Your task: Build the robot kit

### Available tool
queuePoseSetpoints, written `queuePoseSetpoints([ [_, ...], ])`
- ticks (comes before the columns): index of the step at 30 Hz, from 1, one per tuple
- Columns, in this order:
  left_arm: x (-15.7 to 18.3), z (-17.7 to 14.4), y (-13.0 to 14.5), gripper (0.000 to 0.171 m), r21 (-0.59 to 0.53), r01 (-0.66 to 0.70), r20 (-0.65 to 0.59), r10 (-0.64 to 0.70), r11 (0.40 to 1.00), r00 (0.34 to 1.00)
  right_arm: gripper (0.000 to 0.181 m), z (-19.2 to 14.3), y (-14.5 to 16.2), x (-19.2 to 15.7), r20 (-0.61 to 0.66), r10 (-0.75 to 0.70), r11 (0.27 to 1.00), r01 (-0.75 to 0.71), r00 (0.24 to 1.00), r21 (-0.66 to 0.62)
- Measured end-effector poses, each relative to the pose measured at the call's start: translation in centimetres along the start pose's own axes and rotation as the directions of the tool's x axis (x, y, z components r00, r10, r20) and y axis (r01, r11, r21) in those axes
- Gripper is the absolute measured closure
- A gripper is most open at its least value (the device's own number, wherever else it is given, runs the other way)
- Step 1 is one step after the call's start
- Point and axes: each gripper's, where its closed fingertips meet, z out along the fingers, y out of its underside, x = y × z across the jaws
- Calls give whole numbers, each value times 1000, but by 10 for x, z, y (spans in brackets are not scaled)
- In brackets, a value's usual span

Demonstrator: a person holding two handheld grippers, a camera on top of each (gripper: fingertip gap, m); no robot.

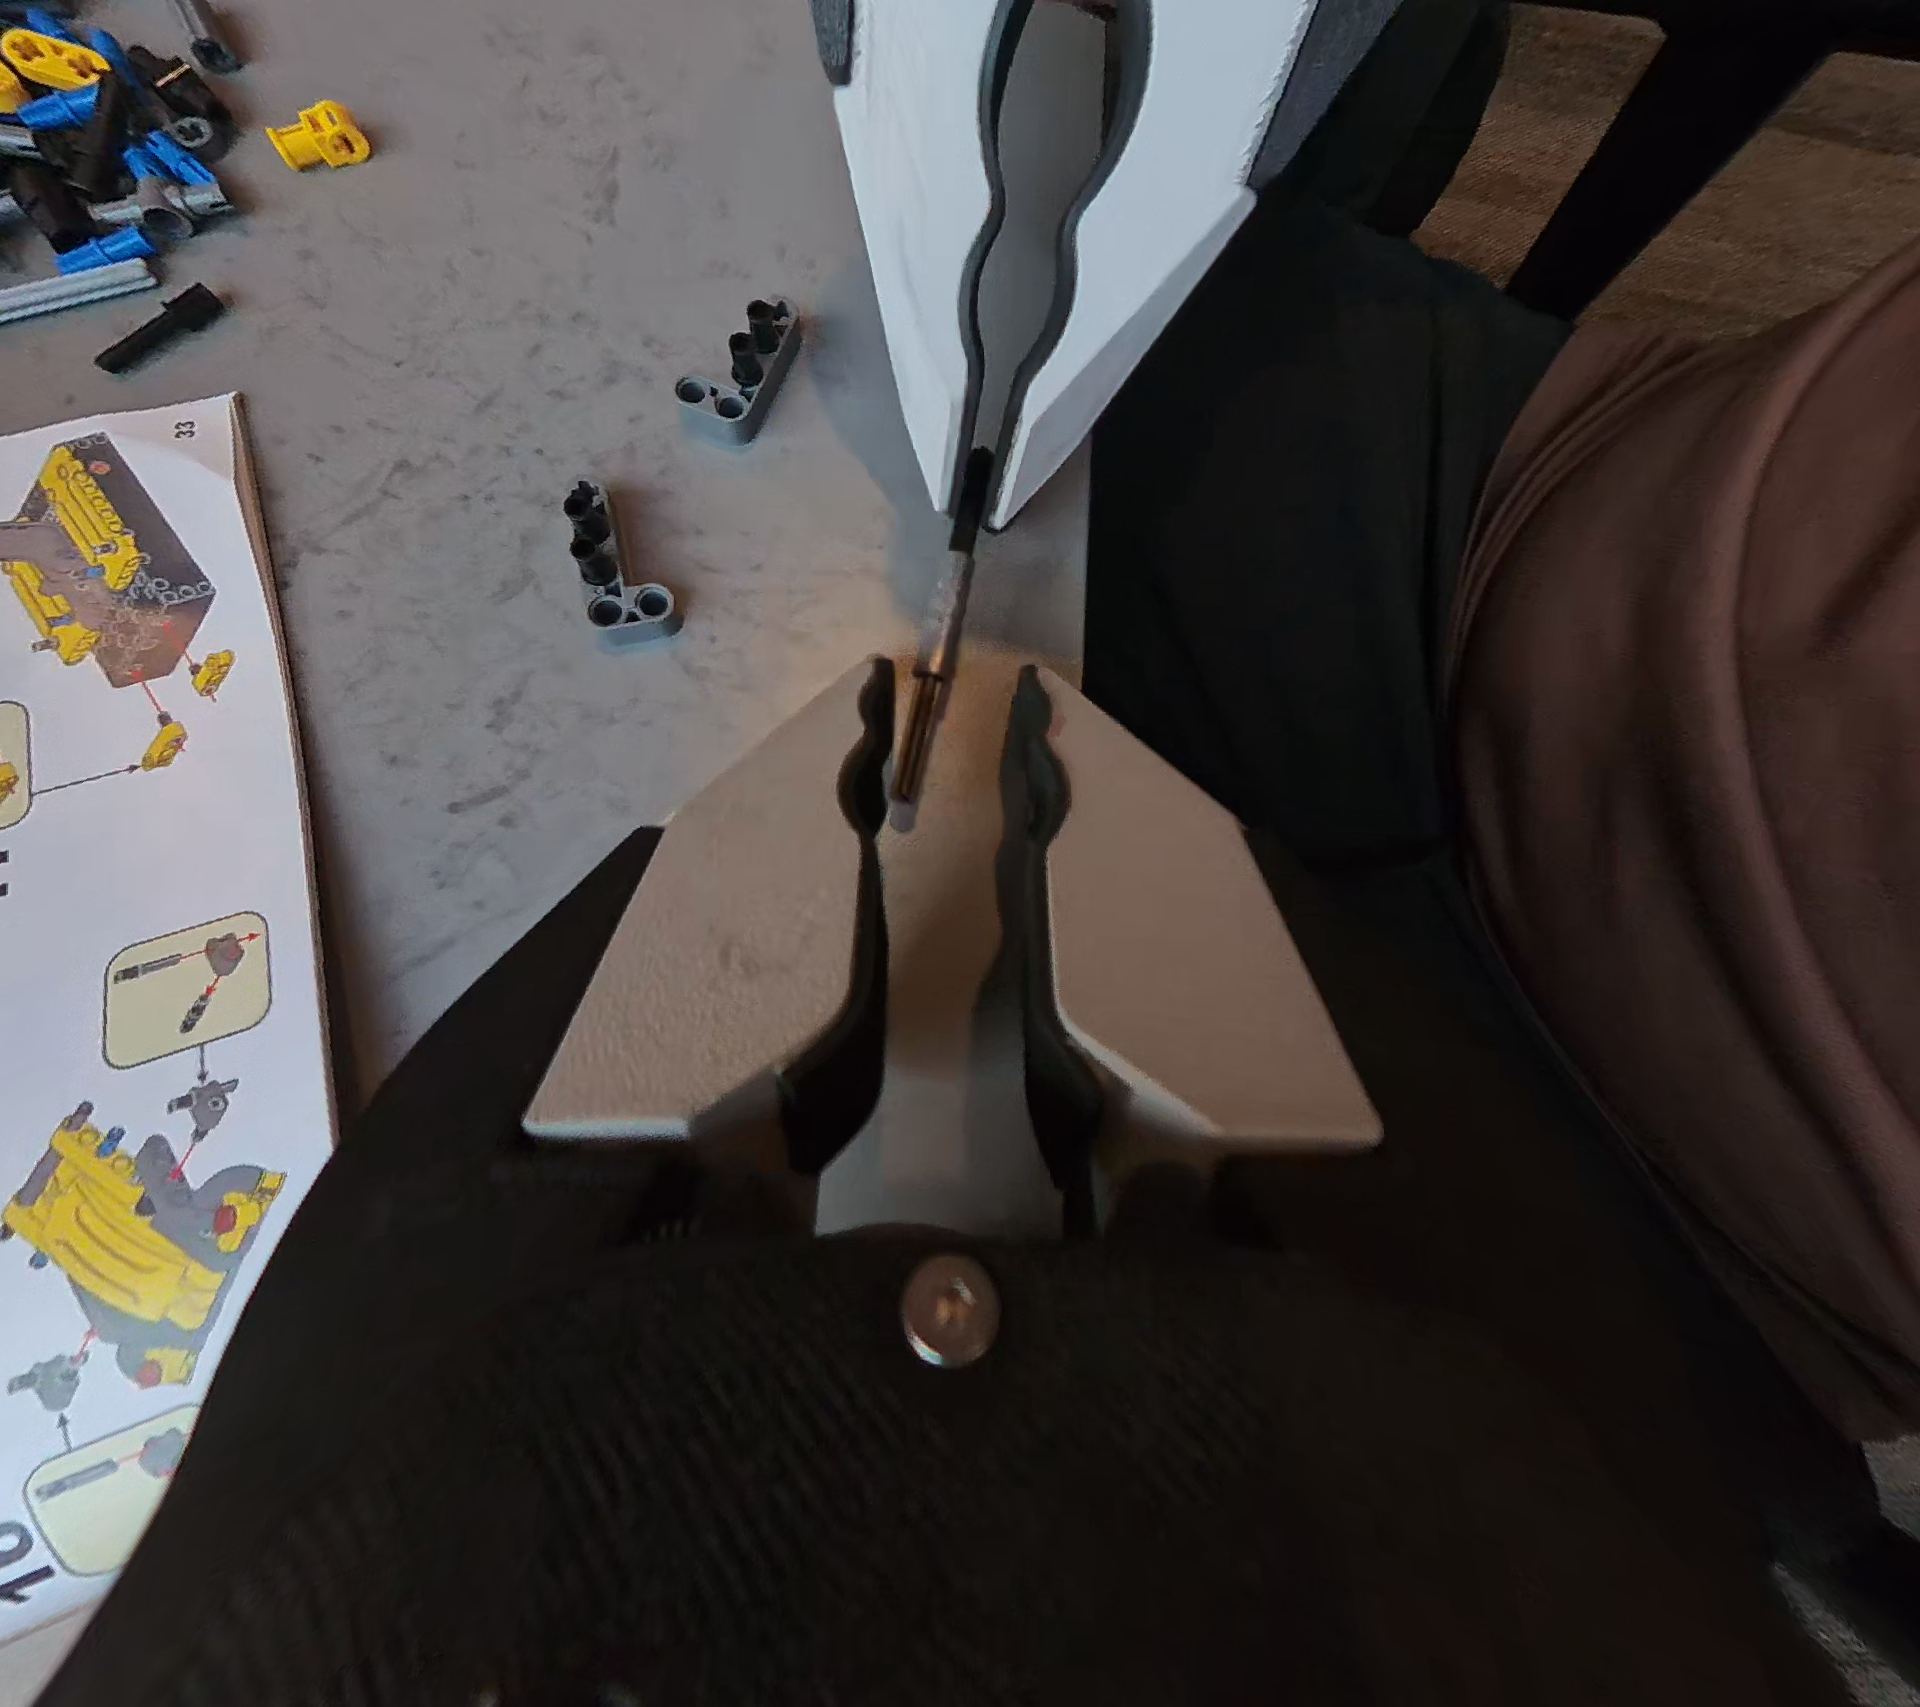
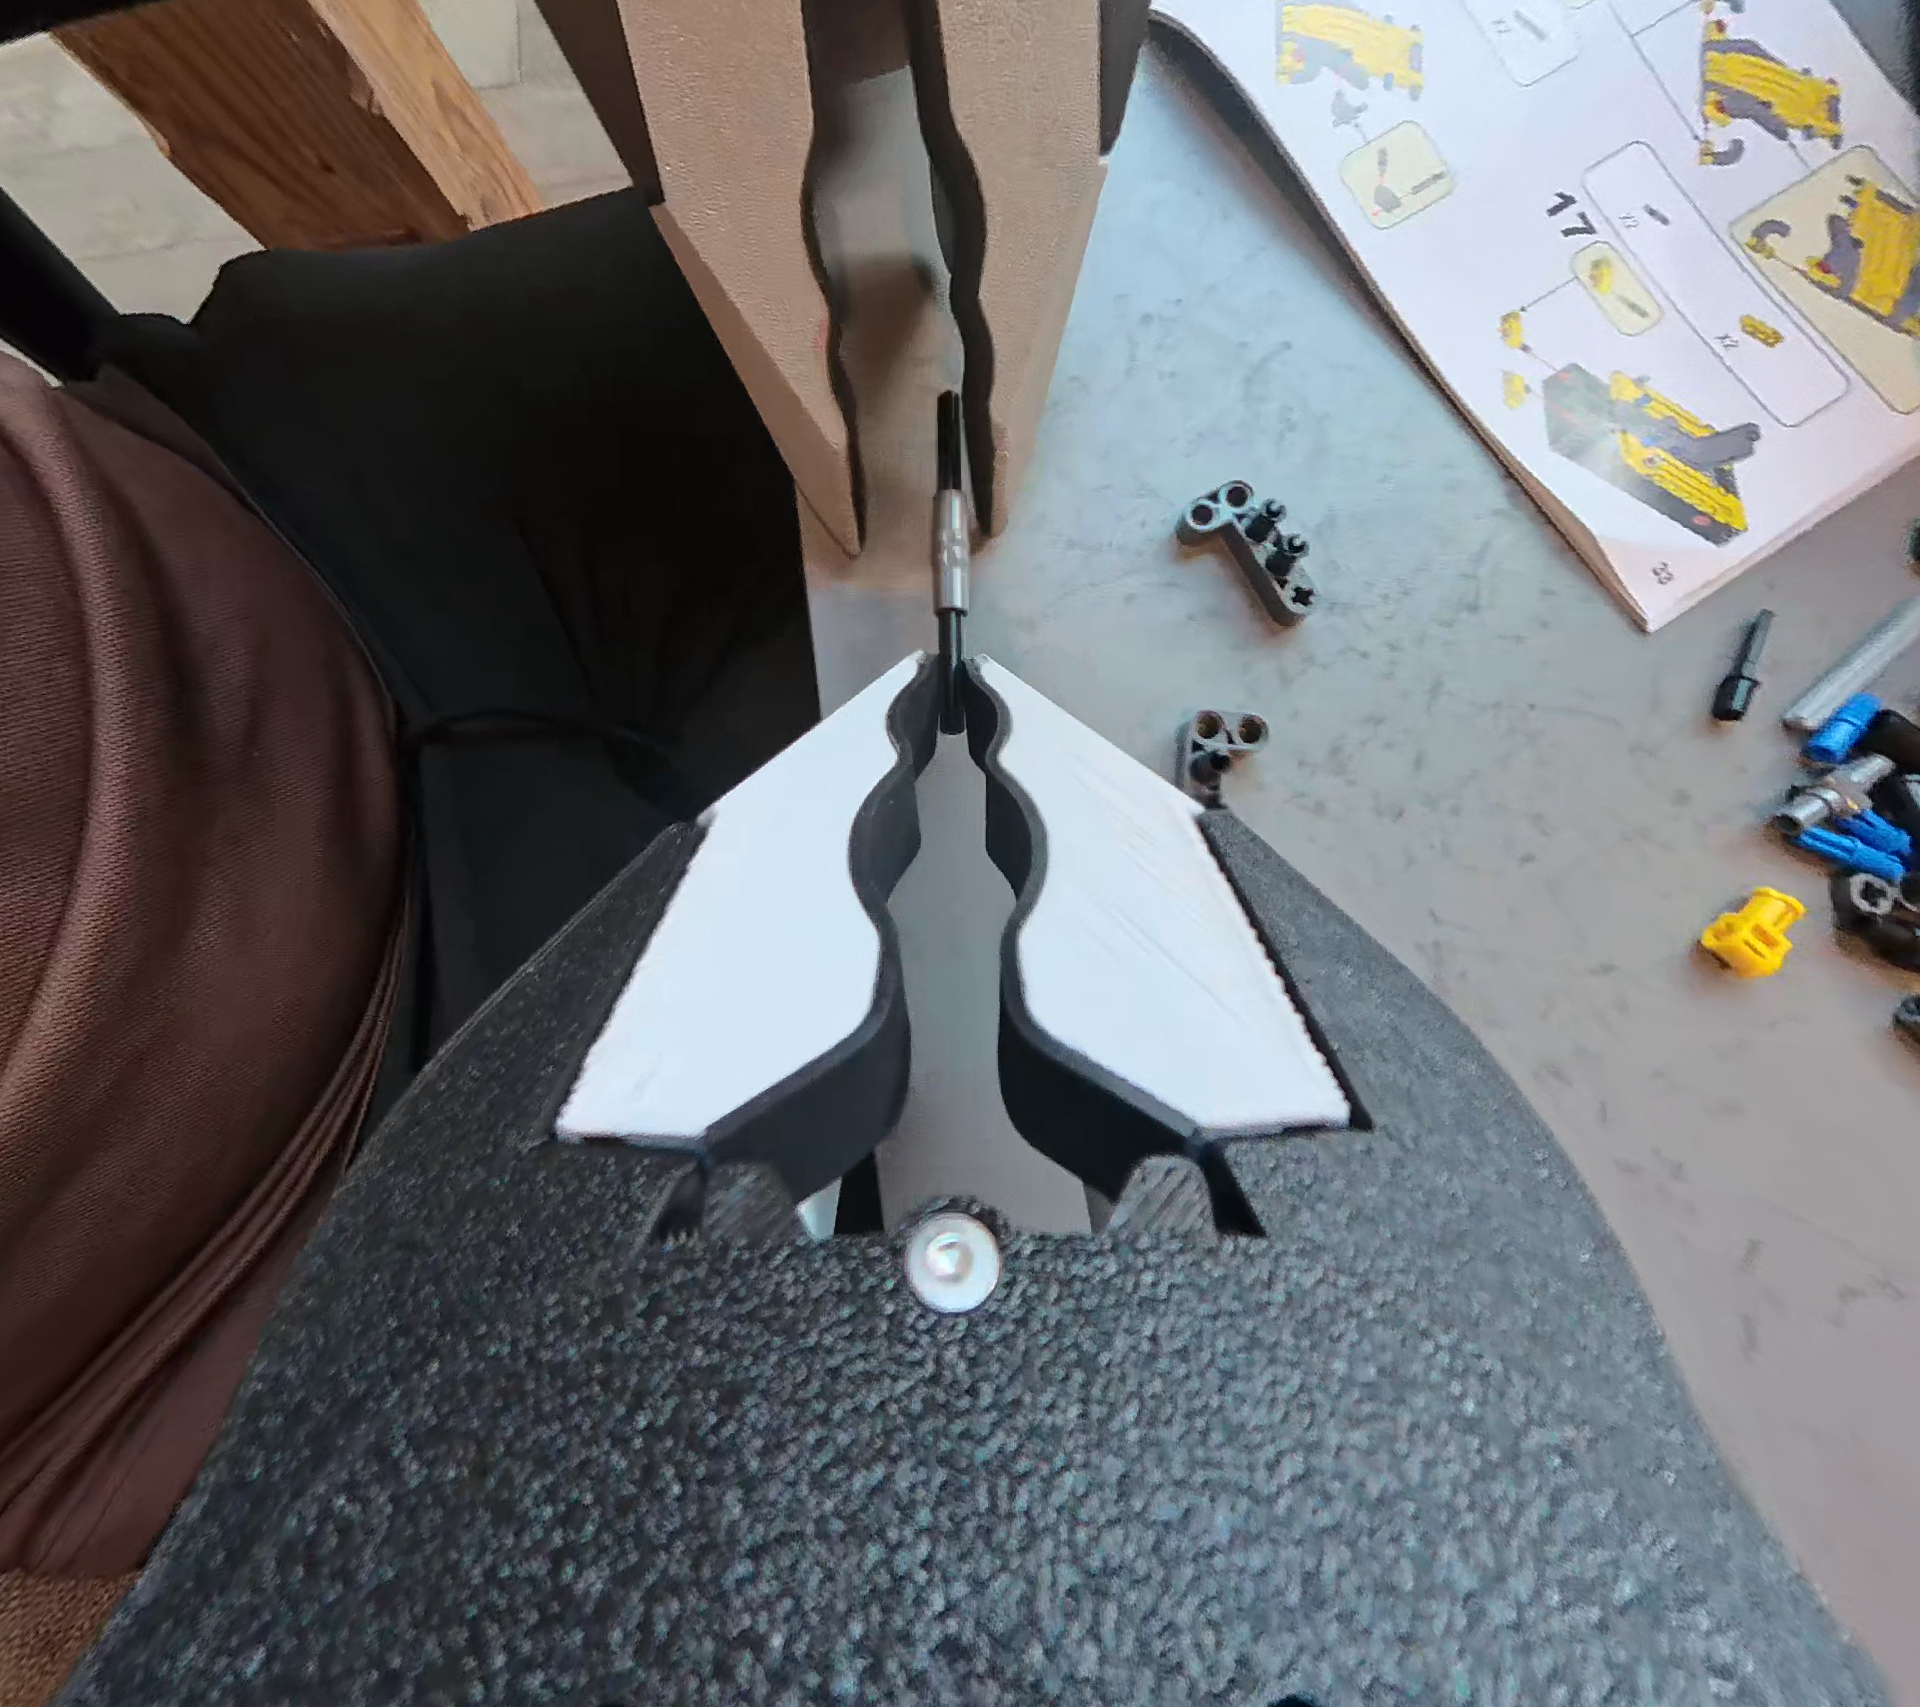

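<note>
My right gripper [image 2: 948, 670], with white fingers, is shut on one end of a thin black axle [image 2: 948, 618] that carries a silver-grey sleeve [image 2: 954, 535]. It enters the left wrist view from the top [image 1: 971, 504], with the axle [image 1: 940, 618] pointing down. My left gripper [image 1: 954, 686], with tan fingers, is open. The axle's free end lies between its fingertips, close against the left finger [image 1: 873, 722]. In the right wrist view the left gripper [image 2: 920, 535] faces mine from the top. Both grippers hover at the table's near edge.
Two grey L-shaped beams with black pins [image 1: 623, 561] [image 1: 743, 369] lie on the grey table [image 1: 520, 99]. An open instruction booklet [image 1: 125, 930], a yellow connector [image 1: 317, 135], a black pin [image 1: 161, 327] and a pile of blue, black and grey parts [image 1: 83, 99] lie farther left. A person's brown clothing [image 1: 1714, 722] is at the right. Left and right tips are no more than a few centimetres apart. The yellow connector [image 1: 317, 135] is about equally far from each gripper, around 15 cm. It is also in sight in the right wrist view [image 2: 1756, 928].
</note>
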Motion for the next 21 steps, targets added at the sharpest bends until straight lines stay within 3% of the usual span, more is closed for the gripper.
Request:
queuePoseSetpoints([
  [6, -5, -1, -1, 141, 9, 25, 24, -26, 1000, 999, 177, -30, 0, 21, -73, 46, 997, -42, 996, 62],
  [12, -6, -1, -1, 142, 8, 24, 28, -24, 1000, 999, 178, -71, 10, 60, -160, 210, 964, -178, 964, 196],
  [16, -6, -1, -1, 143, 9, 30, 28, -31, 999, 999, 177, -63, 34, 67, -188, 244, 968, -229, 951, 99],
  [21, -7, -1, -1, 144, 10, 36, 27, -36, 999, 999, 177, -44, 54, 69, -260, 152, 983, -174, 954, -62],
])
